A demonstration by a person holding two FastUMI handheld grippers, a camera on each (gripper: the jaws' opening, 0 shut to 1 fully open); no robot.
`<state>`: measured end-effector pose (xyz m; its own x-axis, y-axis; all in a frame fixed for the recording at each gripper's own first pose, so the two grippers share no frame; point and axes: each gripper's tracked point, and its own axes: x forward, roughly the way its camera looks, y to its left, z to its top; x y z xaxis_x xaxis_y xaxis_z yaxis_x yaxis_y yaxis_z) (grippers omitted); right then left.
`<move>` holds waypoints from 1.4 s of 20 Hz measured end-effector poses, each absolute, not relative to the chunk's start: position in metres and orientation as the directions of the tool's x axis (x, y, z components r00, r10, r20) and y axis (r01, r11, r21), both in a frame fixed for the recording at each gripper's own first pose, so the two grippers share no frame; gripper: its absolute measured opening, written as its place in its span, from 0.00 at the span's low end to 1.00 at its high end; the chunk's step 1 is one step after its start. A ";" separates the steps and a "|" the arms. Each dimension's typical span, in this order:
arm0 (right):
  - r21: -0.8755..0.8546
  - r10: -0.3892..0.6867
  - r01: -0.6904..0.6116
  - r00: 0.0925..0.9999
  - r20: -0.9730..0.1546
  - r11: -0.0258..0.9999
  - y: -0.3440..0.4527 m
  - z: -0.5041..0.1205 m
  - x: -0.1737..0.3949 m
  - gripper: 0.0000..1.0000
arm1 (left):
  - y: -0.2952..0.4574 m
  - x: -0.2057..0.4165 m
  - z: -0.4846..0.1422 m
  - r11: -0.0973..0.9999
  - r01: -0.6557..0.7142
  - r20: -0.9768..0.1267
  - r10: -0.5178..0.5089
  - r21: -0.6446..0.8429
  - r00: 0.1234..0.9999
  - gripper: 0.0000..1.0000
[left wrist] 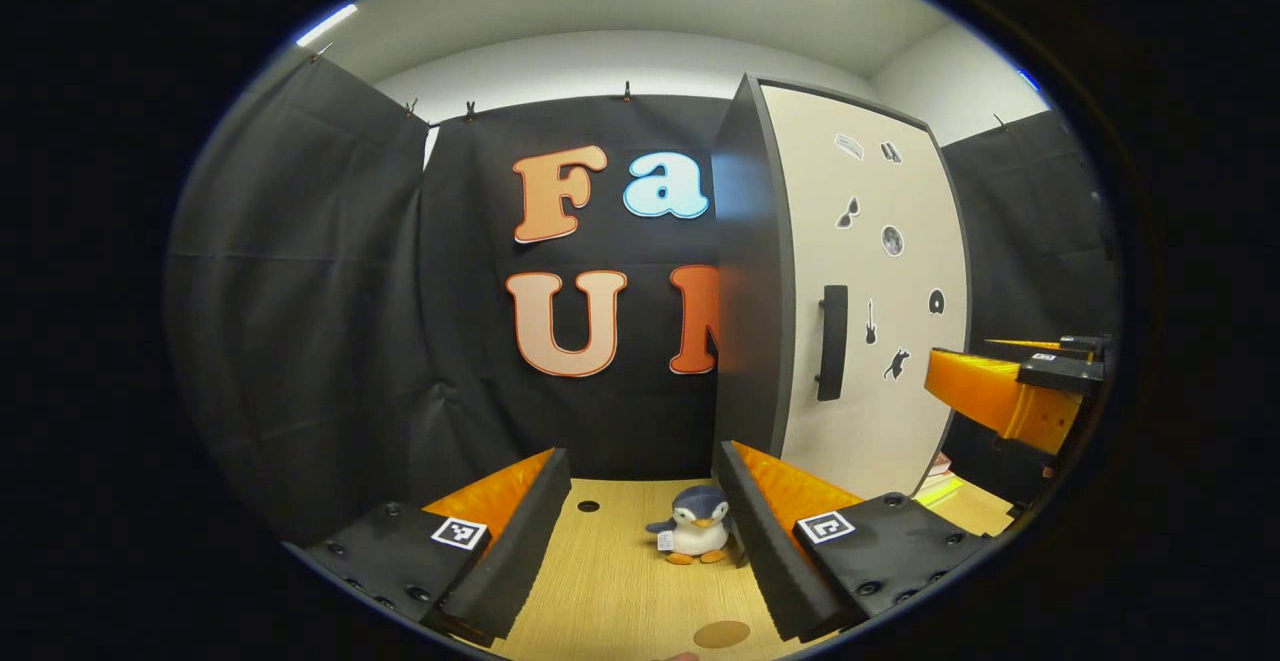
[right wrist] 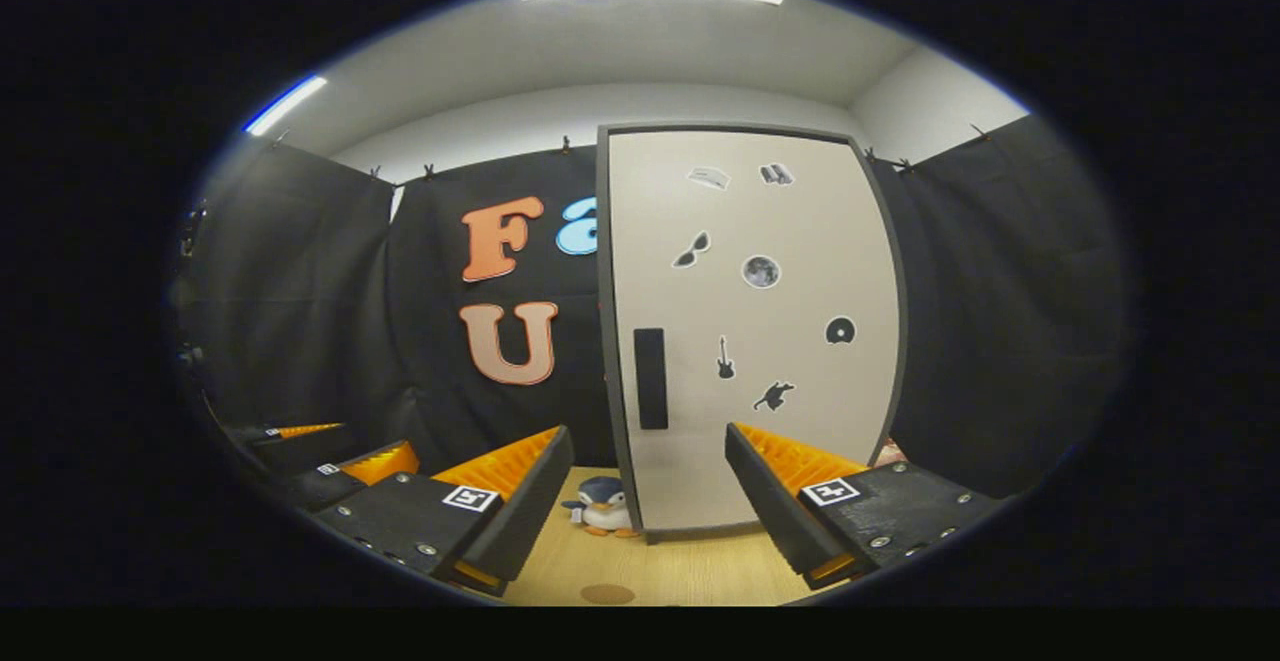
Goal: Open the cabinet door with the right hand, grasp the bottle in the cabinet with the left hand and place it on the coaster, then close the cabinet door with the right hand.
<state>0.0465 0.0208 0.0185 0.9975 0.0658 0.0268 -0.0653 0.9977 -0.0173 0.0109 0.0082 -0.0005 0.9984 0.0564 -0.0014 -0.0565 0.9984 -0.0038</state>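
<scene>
Ahead, the cabinet door (right wrist: 750,331) stands shut, hiding the bottle, so its place cannot be told. Both the left hand-held gripper (left wrist: 640,531) and the right hand-held gripper (right wrist: 650,501) gape wide, holding nothing. On the surface (left wrist: 610,581) the coaster (left wrist: 722,633) lies near the edge, beside a toy penguin (left wrist: 695,526) partly covered by a finger.

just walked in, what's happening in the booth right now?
Nothing is being handled yet. Both tools are open and empty: the left tool and the right tool hang above the wooden table, facing the cabinet. Its door is shut, with the dark handle untouched. A plush penguin sits at the cabinet's left front corner, and the round coaster lies bare on the near edge of the table. The bottle is presumably inside the cabinet.
</scene>
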 end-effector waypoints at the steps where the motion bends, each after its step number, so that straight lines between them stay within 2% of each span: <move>1: -0.021 0.068 -0.068 0.997 0.028 0.997 0.022 0.018 0.057 0.94 | 0.009 0.012 -0.002 0.998 -0.056 -0.005 0.056 -0.009 0.998 0.97; 12: -0.035 0.051 -0.050 0.998 0.034 0.998 0.027 0.018 0.180 0.95 | 0.041 0.037 -0.015 0.996 -0.086 -0.018 0.086 -0.018 0.996 0.98; 19: -0.025 0.017 -0.017 1.000 0.024 1.000 0.019 0.014 0.220 0.94 | 0.053 0.050 -0.027 0.996 -0.093 -0.044 0.092 -0.018 0.995 0.97; 20: -0.033 0.023 -0.022 0.999 0.032 0.999 0.020 0.014 0.223 0.84 | 0.054 0.051 -0.027 0.995 -0.097 -0.046 0.096 -0.017 0.994 0.97; 21: -0.041 0.013 -0.011 0.999 0.044 0.999 0.019 0.016 0.223 0.80 | 0.055 0.052 -0.028 0.995 -0.099 -0.044 0.098 -0.017 0.994 0.97; 22: -0.050 0.007 -0.005 0.999 0.051 0.999 0.018 0.017 0.223 0.81 | 0.056 0.053 -0.029 0.995 -0.101 -0.047 0.100 -0.019 0.994 0.98; 24: -0.057 -0.005 0.007 0.999 0.033 0.998 0.016 0.012 0.229 0.65 | 0.057 0.055 -0.035 0.995 -0.101 -0.062 0.100 -0.023 0.993 0.98; 25: -0.045 0.004 -0.003 1.000 0.021 0.999 0.019 0.010 0.228 0.52 | 0.058 0.055 -0.037 0.994 -0.102 -0.066 0.100 -0.026 0.993 0.97; 27: -0.047 0.011 -0.011 1.000 0.016 0.999 0.021 0.007 0.232 0.39 | 0.058 0.055 -0.040 0.994 -0.105 -0.072 0.102 -0.030 0.992 0.98; 28: -0.059 0.014 -0.013 1.000 0.023 0.998 0.021 0.007 0.231 0.37 | 0.058 0.054 -0.039 0.994 -0.104 -0.074 0.102 -0.031 0.992 0.97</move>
<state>0.2311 0.0208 0.0073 0.9996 0.0140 0.0230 -0.0127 0.9982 -0.0587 0.0544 0.0576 -0.0395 0.9921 0.1016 -0.0737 -0.1041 0.9941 -0.0312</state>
